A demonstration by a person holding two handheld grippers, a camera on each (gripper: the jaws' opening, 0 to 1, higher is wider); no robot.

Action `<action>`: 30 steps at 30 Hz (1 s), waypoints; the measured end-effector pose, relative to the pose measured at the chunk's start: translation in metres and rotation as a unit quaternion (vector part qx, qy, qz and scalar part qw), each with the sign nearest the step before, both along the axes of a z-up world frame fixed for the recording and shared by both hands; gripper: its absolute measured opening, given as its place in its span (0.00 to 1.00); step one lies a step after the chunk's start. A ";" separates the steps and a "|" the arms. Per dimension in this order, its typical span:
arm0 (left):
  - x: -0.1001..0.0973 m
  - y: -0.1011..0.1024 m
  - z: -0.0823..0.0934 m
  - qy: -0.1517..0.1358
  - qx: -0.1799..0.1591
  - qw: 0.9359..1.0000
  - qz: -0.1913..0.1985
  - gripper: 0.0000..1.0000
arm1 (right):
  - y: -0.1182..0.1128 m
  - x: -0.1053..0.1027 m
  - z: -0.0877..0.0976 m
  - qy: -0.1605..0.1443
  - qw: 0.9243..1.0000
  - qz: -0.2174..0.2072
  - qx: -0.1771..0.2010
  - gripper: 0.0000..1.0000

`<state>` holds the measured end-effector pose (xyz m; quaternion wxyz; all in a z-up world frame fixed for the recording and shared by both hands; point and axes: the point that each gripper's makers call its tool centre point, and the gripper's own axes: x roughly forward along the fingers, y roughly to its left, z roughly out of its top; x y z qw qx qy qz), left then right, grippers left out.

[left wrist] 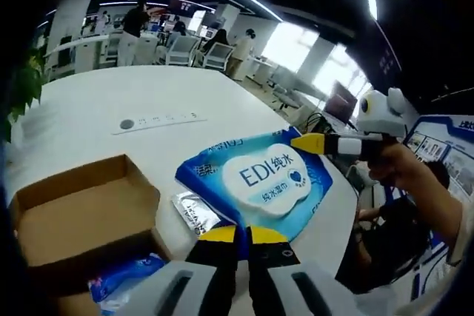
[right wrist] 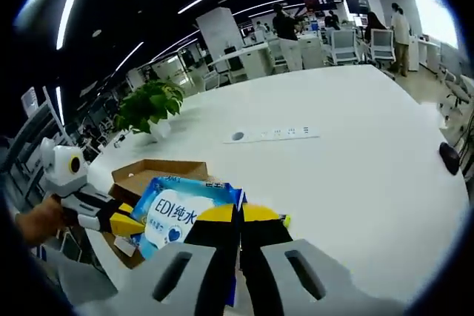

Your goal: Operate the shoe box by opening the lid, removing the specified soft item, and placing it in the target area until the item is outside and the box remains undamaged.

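Gripping the wet wipes pack (left wrist: 270,180), both claws, left (left wrist: 241,236) and right (right wrist: 240,216), closed on its edges

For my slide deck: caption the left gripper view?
Both grippers hold a blue wet-wipes pack above a white table, beside the open cardboard box.

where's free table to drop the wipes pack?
Bare table runs from the socket strip toward the near edge, right of the grippers, and beyond the strip. Crowded: the open box with a foil sachet beside it. Both grippers hold the wipes pack.
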<state>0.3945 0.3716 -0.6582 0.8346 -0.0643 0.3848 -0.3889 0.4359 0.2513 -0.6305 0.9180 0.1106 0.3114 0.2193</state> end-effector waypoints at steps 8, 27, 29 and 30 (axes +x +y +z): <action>0.012 -0.002 -0.024 0.012 0.034 0.999 -0.011 0.02 | -0.005 0.015 -0.035 0.023 1.000 -0.003 -0.002 0.00; 0.026 -0.002 -0.072 -0.032 0.206 0.972 -0.108 0.03 | -0.009 0.038 -0.108 0.073 0.997 -0.006 -0.029 0.00; 0.025 -0.004 -0.078 -0.039 0.225 0.966 -0.126 0.03 | -0.009 0.039 -0.114 0.078 0.996 -0.009 -0.032 0.00; 0.024 -0.005 -0.080 -0.039 0.232 0.963 -0.132 0.03 | -0.008 0.037 -0.117 0.080 0.996 -0.007 -0.039 0.00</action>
